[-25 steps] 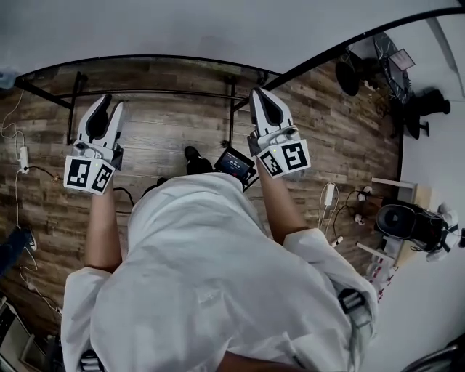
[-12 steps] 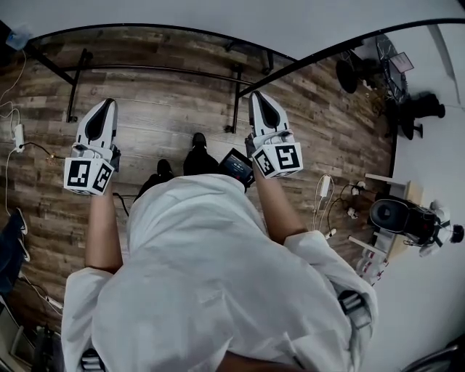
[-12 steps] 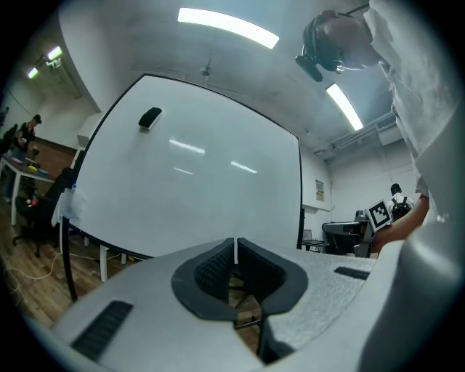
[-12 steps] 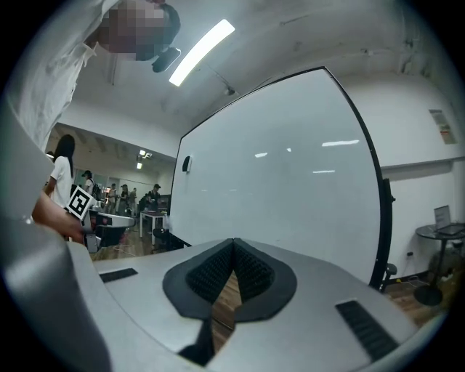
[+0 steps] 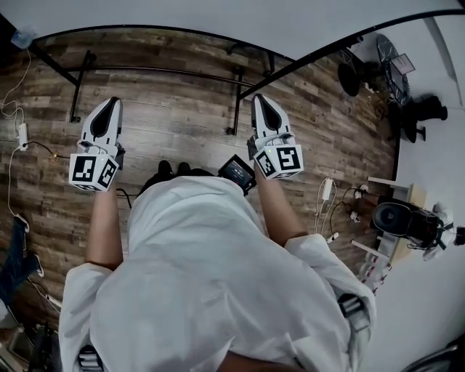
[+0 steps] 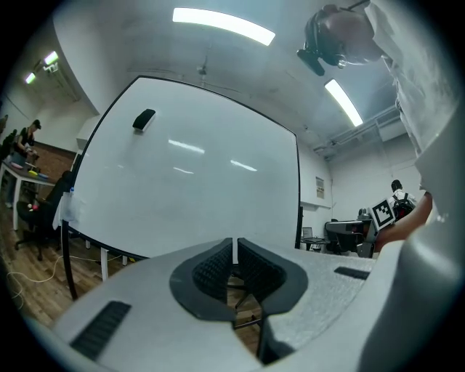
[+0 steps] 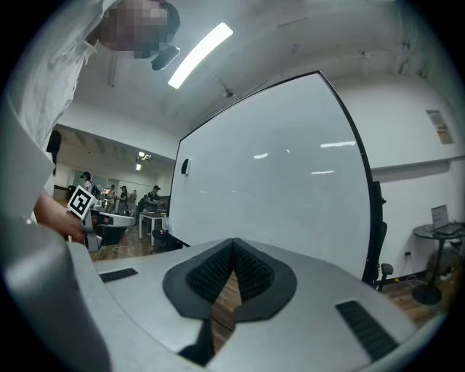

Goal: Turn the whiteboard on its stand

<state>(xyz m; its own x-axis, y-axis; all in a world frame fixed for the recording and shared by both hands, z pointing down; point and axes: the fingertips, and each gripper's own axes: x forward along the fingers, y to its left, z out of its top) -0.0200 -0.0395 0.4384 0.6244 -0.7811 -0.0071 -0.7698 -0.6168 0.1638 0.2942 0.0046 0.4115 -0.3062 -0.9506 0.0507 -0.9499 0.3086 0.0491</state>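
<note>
– Whiteboard (image 5: 182, 14) in the head view: where is it placed?
– It is seen across the top of the frame, in front of the person, a white face above a dark lower edge. Its stand (image 5: 237, 105) is seen below that edge as black bars on the wood floor (image 5: 174, 131).
– Grippers there?
– The left gripper (image 5: 111, 103) and the right gripper (image 5: 260, 99) are held side by side over the floor. Their tips are pointed at the board and both are kept apart from it. Both pairs of jaws are drawn together. A small screen (image 5: 237, 171) is seen at the person's waist, just beside the right forearm.
– Left gripper view?
– The pads are seen closed onto each other, with only a hairline slit left between them. The middle of the view is filled by the board, upright and ahead of the tips. A dark eraser (image 6: 144, 120) is stuck near its upper left corner. The right gripper's marker cube (image 6: 383, 213) is caught at the right edge.
– Right gripper view?
– Pads are pressed pad against pad there as well. The board is seen ahead and to the right, framed on its right side by a black post (image 7: 375, 232). The left gripper's marker cube (image 7: 79, 201) is seen at left. Desks with people (image 7: 138, 200) are made out far behind.
</note>
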